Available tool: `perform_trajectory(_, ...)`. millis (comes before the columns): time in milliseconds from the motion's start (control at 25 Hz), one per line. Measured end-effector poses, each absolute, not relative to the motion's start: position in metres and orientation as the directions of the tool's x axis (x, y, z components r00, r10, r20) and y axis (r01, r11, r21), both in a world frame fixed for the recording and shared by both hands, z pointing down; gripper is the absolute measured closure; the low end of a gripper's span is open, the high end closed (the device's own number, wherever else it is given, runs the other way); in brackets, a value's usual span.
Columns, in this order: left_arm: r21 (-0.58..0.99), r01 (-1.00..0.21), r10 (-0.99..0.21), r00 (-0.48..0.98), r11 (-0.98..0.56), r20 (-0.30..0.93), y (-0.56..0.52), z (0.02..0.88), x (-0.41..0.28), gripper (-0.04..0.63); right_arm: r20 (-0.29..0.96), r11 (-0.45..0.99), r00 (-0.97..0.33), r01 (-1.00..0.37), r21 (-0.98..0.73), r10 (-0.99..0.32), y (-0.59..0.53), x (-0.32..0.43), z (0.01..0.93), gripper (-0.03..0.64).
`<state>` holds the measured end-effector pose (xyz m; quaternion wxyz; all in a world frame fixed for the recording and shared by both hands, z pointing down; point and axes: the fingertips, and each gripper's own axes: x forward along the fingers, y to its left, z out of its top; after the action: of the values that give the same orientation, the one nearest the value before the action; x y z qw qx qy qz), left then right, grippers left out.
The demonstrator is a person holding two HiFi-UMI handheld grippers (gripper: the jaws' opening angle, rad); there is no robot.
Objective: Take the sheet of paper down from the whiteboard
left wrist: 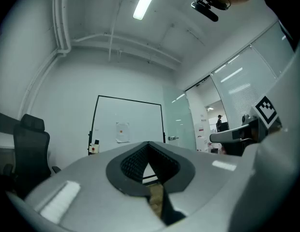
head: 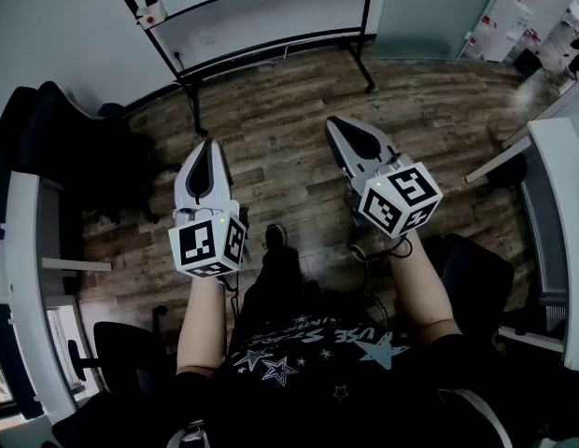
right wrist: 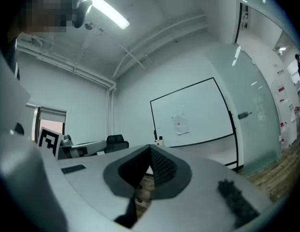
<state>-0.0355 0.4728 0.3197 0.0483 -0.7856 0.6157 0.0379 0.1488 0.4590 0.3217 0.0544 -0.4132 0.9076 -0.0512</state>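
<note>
The whiteboard (head: 271,12) stands on a black wheeled frame at the far side of the wood floor. A white sheet of paper (left wrist: 123,132) with a small red dot hangs near the board's middle, and the right gripper view shows this paper (right wrist: 180,124) too. Both grippers are held out level toward the board and well short of it. My left gripper (head: 207,142) is shut with nothing in it, its tips (left wrist: 149,144) meeting. My right gripper (head: 334,121) is also shut and empty, its tips (right wrist: 151,149) together. The paper is too faint to make out in the head view.
A small white box with a red dot (head: 151,11) sits at the board's left edge. Black office chairs (head: 56,147) stand at the left by a white desk (head: 23,250). Another white desk (head: 560,213) is on the right, with a glass door (head: 430,7) beside the board.
</note>
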Motion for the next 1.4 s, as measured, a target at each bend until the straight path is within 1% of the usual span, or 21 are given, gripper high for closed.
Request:
perform_trajectory(360, -0.024, -0.967, -0.958, 0.253, -0.252, -0.136, 0.442, 0.319, -0.047, 0.588, -0.063, 0.664, -0.661, -0.742, -0.091, -0.748, 0.437, 0.127, 0.315, 0.603)
perform_trajectory(760, -0.017, -0.967, -0.961, 0.255, -0.255, -0.107, 0.375, 0.339, -0.062, 0.588, -0.026, 0.655, -0.656, -0.750, -0.090, -0.755, 0.373, 0.109, 0.332, 0.601)
perform_trajectory(960, 0.023, -0.960, -0.958, 0.277, -0.279, -0.077, 0.317, 0.362, -0.074, 0.588, -0.039, 0.637, -0.637, -0.761, -0.123, -0.770, 0.321, 0.098, 0.345, 0.601)
perform_trajectory(1120, 0.041, -0.954, -0.954, 0.295, -0.297, -0.056, 0.258, 0.370, -0.085, 0.588, -0.018, 0.613, -0.616, -0.780, -0.127, -0.788, 0.263, 0.090, 0.343, 0.601)
perform_trajectory(1280, 0.063, -0.950, -0.951, 0.300, -0.304, -0.075, 0.198, 0.357, -0.111, 0.588, -0.030, 0.592, -0.593, -0.797, -0.118, -0.804, 0.199, 0.076, 0.326, 0.601)
perform_trajectory(1400, 0.047, -0.946, -0.945, 0.315, -0.320, -0.090, 0.163, 0.347, -0.128, 0.588, -0.033, 0.582, -0.582, -0.804, -0.123, -0.812, 0.159, 0.061, 0.323, 0.601)
